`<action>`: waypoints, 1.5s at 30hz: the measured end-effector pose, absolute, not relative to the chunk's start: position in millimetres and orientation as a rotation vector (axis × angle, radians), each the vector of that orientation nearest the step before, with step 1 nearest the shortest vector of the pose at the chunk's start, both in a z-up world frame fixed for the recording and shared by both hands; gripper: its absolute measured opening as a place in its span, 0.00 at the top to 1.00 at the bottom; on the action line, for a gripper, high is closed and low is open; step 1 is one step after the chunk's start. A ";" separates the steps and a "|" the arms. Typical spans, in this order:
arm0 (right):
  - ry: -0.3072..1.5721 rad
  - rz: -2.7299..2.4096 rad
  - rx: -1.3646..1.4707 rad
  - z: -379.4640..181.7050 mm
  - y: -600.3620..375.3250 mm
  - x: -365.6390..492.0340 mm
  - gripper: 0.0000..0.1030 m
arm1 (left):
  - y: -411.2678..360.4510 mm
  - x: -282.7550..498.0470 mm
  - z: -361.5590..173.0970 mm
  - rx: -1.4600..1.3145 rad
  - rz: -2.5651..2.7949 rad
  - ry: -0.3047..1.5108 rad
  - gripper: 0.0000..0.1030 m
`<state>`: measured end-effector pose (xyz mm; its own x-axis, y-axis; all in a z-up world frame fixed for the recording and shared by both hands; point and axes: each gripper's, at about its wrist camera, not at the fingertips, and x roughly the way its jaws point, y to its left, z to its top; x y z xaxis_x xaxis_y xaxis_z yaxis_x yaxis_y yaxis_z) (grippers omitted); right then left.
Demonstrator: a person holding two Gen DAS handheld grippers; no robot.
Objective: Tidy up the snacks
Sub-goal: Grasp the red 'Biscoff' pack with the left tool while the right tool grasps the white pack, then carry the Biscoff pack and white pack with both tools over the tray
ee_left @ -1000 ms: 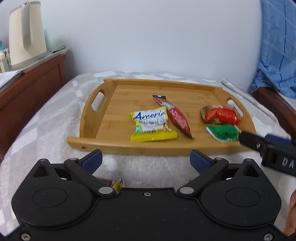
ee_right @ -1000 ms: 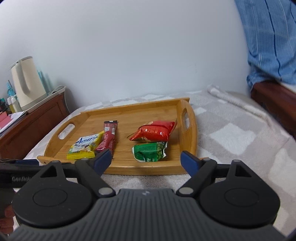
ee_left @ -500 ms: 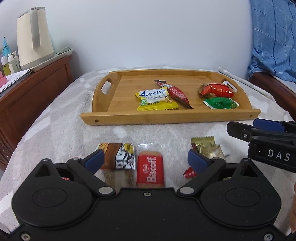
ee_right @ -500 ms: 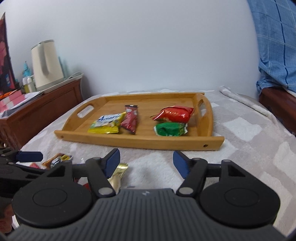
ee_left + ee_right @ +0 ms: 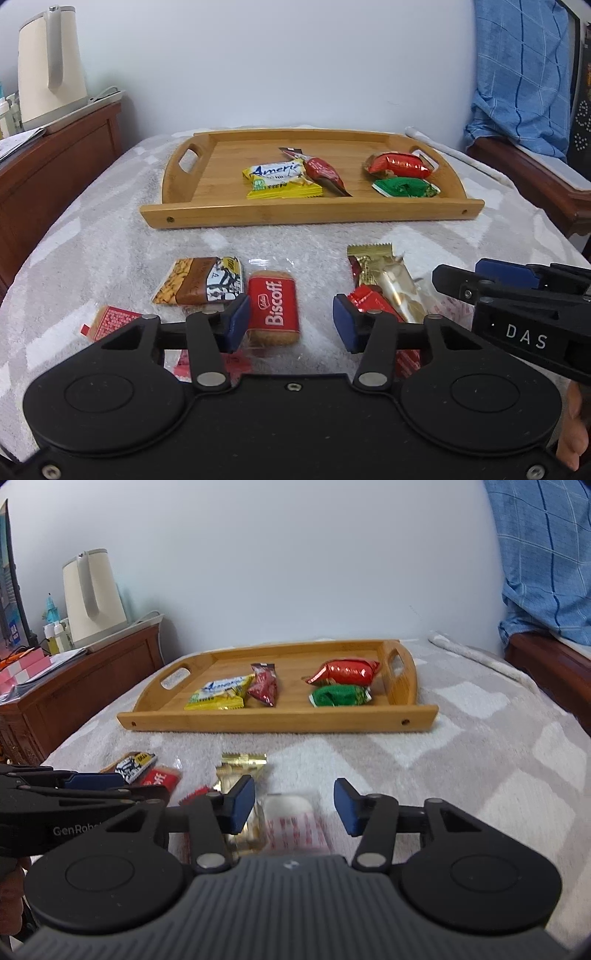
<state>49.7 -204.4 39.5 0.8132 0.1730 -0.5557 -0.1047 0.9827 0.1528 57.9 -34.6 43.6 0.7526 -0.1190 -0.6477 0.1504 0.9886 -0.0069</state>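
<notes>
Both hand-held grippers have drawn back from the tray [image 5: 310,214], jaws closing, left hand-held gripper [image 5: 290,323] straddling the light, crushable Biscoff packet [image 5: 273,308], right hand-held gripper [image 5: 294,805] around a slippery clear-wrapped snack [image 5: 295,823], best pinched across the sides.

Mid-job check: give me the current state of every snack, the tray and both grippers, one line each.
Tray: on the blanket, holding four snacks.
Yellow packet: in tray.
Dark red stick: in tray.
Red foil pack: in tray.
Green pack: in tray.
Biscoff biscuit: on blanket, between left fingers.
Brown bar: on blanket.
Gold pack: on blanket.
Clear-wrapped snack: on blanket, between right fingers.
Left gripper: closing, not yet gripping.
Right gripper: closing, not yet gripping.
</notes>
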 end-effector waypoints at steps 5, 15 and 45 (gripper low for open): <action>0.624 0.137 0.123 35.8 -203.9 45.5 0.46 | -33.9 59.4 38.3 0.050 -0.121 0.716 0.54; 0.676 0.110 0.072 26.5 -196.3 48.1 0.46 | -34.2 70.9 27.8 0.023 -0.113 0.754 0.54; 0.632 0.096 0.091 25.5 -193.7 50.7 0.66 | -37.5 74.6 35.2 0.014 -0.127 0.739 0.69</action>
<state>50.7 -193.7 25.5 0.8027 0.1169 -0.5848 -0.0613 0.9916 0.1140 74.6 -37.5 35.2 0.7318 -0.1110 -0.6724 0.1206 0.9922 -0.0326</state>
